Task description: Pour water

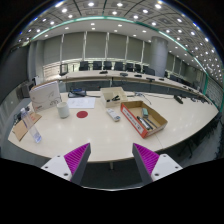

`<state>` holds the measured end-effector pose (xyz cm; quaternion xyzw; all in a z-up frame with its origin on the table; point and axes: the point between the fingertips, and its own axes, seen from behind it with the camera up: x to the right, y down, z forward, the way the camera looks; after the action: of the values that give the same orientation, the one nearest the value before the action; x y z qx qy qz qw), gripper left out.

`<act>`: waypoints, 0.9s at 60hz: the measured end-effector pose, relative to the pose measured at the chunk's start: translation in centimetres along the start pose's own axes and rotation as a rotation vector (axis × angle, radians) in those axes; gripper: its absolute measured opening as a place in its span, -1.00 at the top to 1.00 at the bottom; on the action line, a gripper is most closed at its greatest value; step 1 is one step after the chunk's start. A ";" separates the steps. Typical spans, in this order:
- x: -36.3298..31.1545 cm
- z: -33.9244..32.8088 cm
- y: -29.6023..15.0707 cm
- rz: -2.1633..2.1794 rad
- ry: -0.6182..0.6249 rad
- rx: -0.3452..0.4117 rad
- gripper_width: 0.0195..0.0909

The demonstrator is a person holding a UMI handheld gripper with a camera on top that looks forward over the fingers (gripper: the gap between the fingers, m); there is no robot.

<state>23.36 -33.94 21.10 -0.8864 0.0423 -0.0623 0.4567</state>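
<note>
- gripper (110, 160) is wide open, nothing between the pink pads, hanging over the near edge of the bench (100, 135)
- open cardboard box (143, 117) sits well beyond the right finger, red sides, some stuff inside but can't make out what
- small white cup (64, 110) stands further left, next to a red disc (82, 114), can't see into it
- clear container (112, 95) behind the box, contents unclear
- papers (81, 101) near the cup

Tongs (111, 158) level, pink-padded fingers (75, 156) wide apart, nothing between.
</note>
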 end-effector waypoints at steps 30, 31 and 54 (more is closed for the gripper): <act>-21.5 0.5 2.5 -0.083 -0.242 0.017 -0.87; -22.7 0.5 2.7 -0.087 -0.253 0.016 -0.87; -45.1 6.4 2.4 -0.101 -0.359 0.150 -0.86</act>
<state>-20.29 -24.24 12.29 -0.8479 -0.0892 0.0707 0.5178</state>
